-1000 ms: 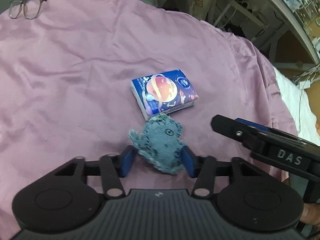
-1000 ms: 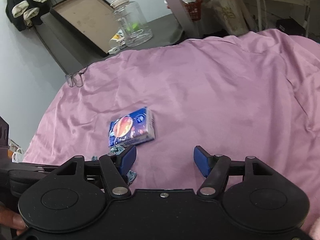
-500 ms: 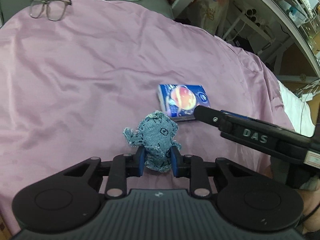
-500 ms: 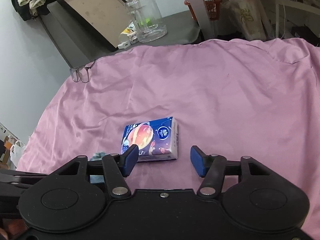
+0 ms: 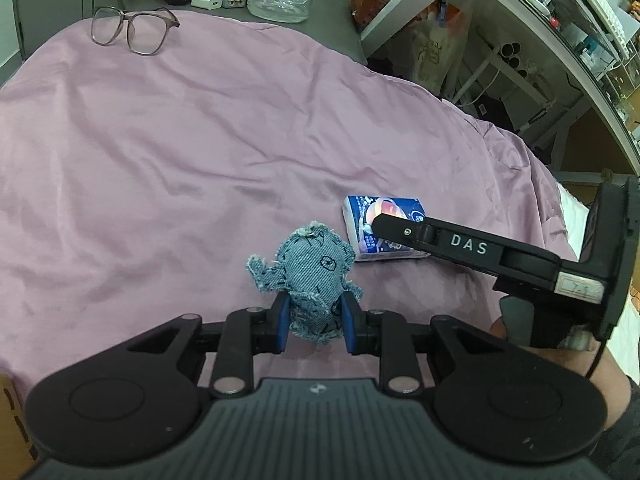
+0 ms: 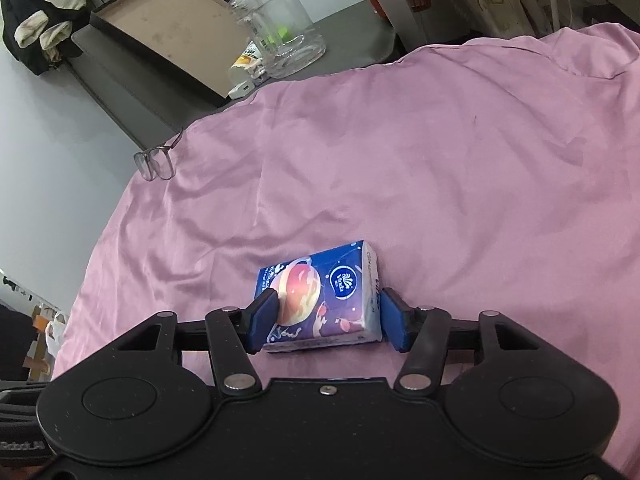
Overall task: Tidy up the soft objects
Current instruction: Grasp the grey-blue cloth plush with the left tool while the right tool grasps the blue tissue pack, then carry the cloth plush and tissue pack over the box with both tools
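A small denim stuffed toy [image 5: 310, 276] with frayed edges and stitched marks is pinched at its lower part by the left gripper [image 5: 313, 325], just left of and nearer than the tissue pack. The blue tissue pack [image 6: 324, 296], printed with a peach-coloured planet and a round logo, lies flat on the wrinkled pink cloth [image 6: 460, 168] covering the surface. The right gripper [image 6: 326, 322] straddles it; its jaws have just been closing, the left pad over the pack's corner, the right pad at its side, whether pressing I cannot tell. Far left lies one pair of glasses [image 5: 130, 30]; beyond the cloth stands one clear jar [image 6: 280, 26]. One toy, one pack.
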Action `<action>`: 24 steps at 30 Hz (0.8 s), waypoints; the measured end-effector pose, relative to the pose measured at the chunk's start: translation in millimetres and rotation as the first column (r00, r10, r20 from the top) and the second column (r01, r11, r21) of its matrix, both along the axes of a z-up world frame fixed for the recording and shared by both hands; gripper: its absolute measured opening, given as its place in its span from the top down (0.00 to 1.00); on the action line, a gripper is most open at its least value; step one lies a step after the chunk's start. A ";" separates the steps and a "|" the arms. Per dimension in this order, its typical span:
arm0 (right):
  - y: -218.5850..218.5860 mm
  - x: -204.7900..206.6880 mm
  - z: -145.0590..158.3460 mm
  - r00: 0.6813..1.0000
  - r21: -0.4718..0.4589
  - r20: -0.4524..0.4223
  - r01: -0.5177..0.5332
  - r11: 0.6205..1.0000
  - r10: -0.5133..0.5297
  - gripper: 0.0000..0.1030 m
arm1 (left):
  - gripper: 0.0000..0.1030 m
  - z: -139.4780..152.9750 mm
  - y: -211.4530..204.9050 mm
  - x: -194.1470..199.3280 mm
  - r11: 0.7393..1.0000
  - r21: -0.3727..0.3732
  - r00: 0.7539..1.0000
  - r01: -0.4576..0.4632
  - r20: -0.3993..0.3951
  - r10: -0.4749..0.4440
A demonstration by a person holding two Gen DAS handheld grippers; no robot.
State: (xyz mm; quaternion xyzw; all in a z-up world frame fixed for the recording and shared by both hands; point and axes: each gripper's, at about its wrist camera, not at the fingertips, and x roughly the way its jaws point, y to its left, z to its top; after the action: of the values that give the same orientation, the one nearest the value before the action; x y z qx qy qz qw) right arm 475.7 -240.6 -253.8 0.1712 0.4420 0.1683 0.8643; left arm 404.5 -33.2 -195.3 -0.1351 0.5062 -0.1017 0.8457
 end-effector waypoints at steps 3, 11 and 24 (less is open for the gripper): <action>1.7 -1.3 7.0 1.000 -0.029 0.000 0.002 1.000 -0.002 0.60 | 0.76 2.9 -1.0 -1.6 1.000 0.000 1.000 0.009 0.006 -0.009; -4.1 -24.3 27.5 0.999 -0.068 0.006 0.037 0.997 -0.037 0.72 | 0.76 22.3 9.9 -13.3 1.000 0.001 0.999 0.005 0.032 -0.005; 5.3 -94.3 68.2 0.999 -0.218 0.052 0.016 0.976 -0.004 0.76 | 0.76 56.1 11.1 -68.4 0.998 -0.015 0.996 0.059 0.068 -0.057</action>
State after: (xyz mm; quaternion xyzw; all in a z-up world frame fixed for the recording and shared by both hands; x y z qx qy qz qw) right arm 381.5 -235.3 -185.7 0.0730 0.4345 0.1186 0.8898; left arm 336.2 -22.1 -139.2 -0.1241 0.4803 -0.1351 0.8577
